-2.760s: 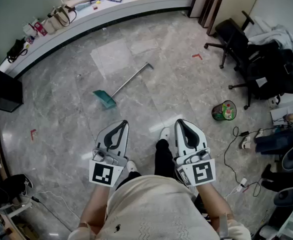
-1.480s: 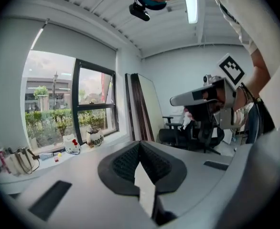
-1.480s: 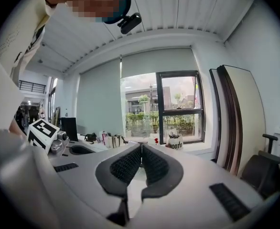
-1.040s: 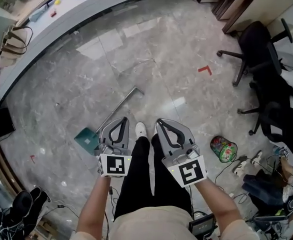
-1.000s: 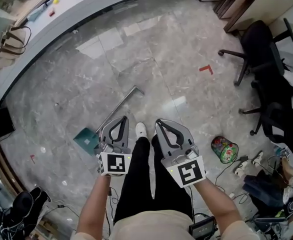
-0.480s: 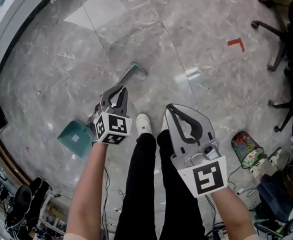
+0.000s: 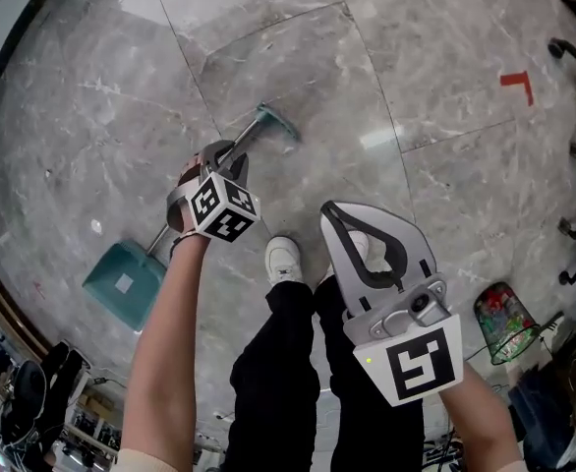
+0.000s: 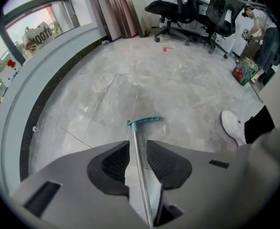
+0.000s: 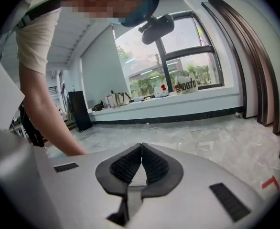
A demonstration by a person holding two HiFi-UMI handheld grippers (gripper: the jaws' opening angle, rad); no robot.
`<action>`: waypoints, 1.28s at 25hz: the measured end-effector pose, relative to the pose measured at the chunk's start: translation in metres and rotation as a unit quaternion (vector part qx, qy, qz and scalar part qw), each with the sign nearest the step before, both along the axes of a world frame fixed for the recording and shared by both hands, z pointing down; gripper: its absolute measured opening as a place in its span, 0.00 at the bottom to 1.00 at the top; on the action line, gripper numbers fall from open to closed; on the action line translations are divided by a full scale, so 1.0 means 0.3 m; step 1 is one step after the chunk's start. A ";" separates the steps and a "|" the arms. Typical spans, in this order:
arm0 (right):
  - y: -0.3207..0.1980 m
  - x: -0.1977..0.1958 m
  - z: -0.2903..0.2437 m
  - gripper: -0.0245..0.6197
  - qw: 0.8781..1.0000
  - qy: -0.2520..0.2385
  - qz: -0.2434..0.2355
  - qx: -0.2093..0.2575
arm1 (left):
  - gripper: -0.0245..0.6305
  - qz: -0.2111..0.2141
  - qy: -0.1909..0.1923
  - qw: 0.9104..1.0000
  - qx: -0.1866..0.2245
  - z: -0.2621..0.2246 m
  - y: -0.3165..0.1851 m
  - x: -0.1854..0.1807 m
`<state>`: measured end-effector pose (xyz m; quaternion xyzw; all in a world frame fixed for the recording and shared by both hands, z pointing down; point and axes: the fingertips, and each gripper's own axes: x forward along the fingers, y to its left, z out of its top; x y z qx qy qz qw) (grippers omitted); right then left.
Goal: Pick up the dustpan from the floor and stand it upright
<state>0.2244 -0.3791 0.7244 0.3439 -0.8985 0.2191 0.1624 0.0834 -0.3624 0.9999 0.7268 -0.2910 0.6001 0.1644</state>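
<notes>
The dustpan lies flat on the grey marble floor: its teal pan [image 7: 123, 285] is at the left, and its thin metal handle [image 7: 252, 131] runs up-right to a teal end grip [image 7: 278, 121]. My left gripper [image 7: 227, 151] is low over that handle. In the left gripper view the pole [image 8: 139, 175] passes between the jaws, and the left gripper [image 8: 137, 144] is open, its pads standing apart on either side of the pole. The end grip [image 8: 143, 121] lies just beyond the tips. My right gripper [image 7: 329, 209] hangs higher at the right; the right gripper [image 9: 141, 146] is shut with nothing held.
My white shoe [image 7: 283, 259] stands just right of the handle. A red tape mark [image 7: 517, 82] is on the floor far right, and a patterned bin [image 7: 504, 323] is near the lower right. Office chairs [image 8: 178, 8] and a person [image 8: 264, 23] are across the room.
My left gripper has reached forward and down until its jaws straddle the dustpan handle. The head view has dropped closer to the floor. The right gripper has stayed back, shut.
</notes>
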 end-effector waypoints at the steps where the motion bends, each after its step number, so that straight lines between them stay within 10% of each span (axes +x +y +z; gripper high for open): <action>1: -0.008 -0.007 0.043 0.06 1.000 0.004 -0.010 0.007 | 0.19 -0.007 -0.003 1.000 -0.007 0.059 -0.008 -0.011; 17: -0.035 -0.025 0.391 0.06 0.999 0.033 -0.031 0.010 | 0.18 -0.012 -0.016 0.996 -0.082 0.463 -0.060 -0.033; 32: 0.077 -0.135 -0.262 0.06 0.998 0.039 -0.055 0.013 | 0.16 -0.072 0.075 0.994 0.022 -0.357 -0.055 -0.192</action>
